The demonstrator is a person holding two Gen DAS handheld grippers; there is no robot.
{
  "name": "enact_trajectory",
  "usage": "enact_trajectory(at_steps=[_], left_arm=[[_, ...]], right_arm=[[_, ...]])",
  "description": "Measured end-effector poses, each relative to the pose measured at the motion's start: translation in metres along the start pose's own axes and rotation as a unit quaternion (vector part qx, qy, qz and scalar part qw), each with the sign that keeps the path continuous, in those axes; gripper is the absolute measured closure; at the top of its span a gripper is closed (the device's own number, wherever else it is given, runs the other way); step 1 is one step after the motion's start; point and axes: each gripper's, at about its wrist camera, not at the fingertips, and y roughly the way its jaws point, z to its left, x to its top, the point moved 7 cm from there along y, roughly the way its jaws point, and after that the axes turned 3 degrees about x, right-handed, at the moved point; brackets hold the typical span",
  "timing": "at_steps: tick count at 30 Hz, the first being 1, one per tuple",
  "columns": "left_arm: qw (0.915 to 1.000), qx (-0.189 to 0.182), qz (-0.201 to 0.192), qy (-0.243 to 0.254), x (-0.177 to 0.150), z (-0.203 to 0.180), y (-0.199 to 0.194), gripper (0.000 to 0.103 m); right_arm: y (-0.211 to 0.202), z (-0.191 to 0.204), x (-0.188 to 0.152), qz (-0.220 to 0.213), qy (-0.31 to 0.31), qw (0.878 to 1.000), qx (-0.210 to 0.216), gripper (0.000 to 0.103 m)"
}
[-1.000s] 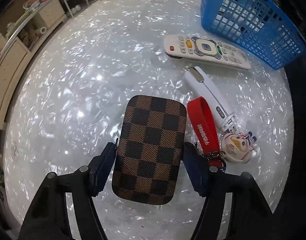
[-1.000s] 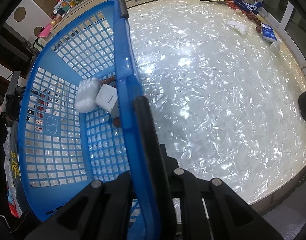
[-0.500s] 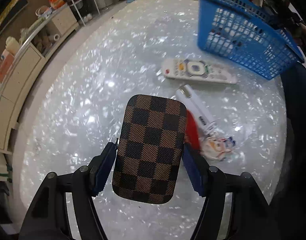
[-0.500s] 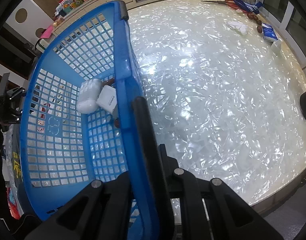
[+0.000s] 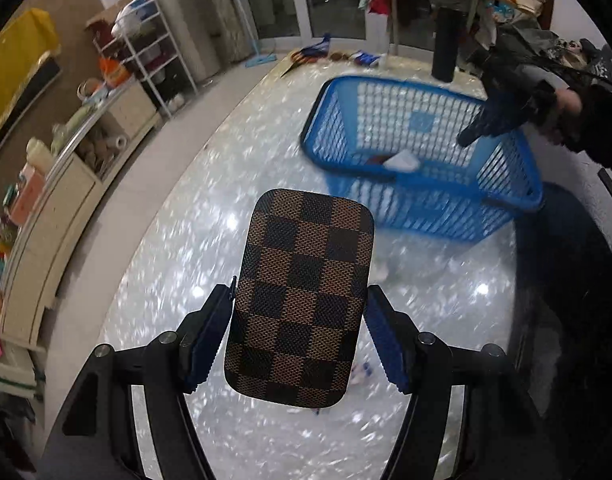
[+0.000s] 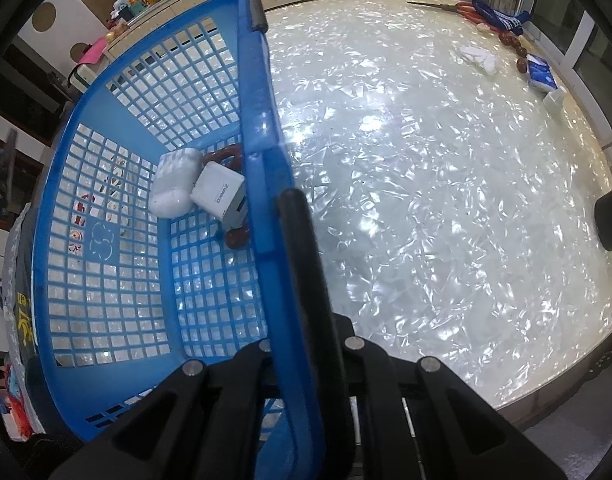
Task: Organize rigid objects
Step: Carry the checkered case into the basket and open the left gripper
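A brown checkered case (image 5: pixel 306 240) hangs above the shiny white table (image 5: pixel 178 264), with my left gripper (image 5: pixel 299 292) shut on its long sides between the blue pads. Beyond it stands the blue mesh basket (image 5: pixel 426 208). In the left wrist view my right gripper (image 5: pixel 490 120), held by a person's hand (image 5: pixel 566 100), sits on the basket's far rim. In the right wrist view that gripper (image 6: pixel 280 208) is shut on the basket rim (image 6: pixel 262 120). Inside the basket lie a white earbud case (image 6: pixel 172 184), a white charger (image 6: pixel 220 196) and a reddish-brown bead bracelet (image 6: pixel 236 238).
A black cylinder (image 5: pixel 444 52) stands on the table past the basket. At the far table edge lie scissors (image 6: pixel 462 10), a white cloth (image 6: pixel 478 56) and a blue tissue pack (image 6: pixel 540 74). Low cabinets (image 5: pixel 66 184) run along the left. Blurred small items (image 5: pixel 382 268) lie under the case.
My left gripper has risen and tilted up with the case still in it. The remote and keychain have slid out of sight beneath it and the whole basket has come into view. The right gripper has held still.
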Motion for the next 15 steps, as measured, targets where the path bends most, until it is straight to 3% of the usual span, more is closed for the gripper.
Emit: enact_trajectory(at_steps=[15], left_arm=[[0.9963, -0.034, -0.022, 0.075, 0.08, -0.093, 0.001, 0.032]], right_arm=[[0.0, 0.012, -0.015, -0.004, -0.001, 1.0, -0.006, 0.099]])
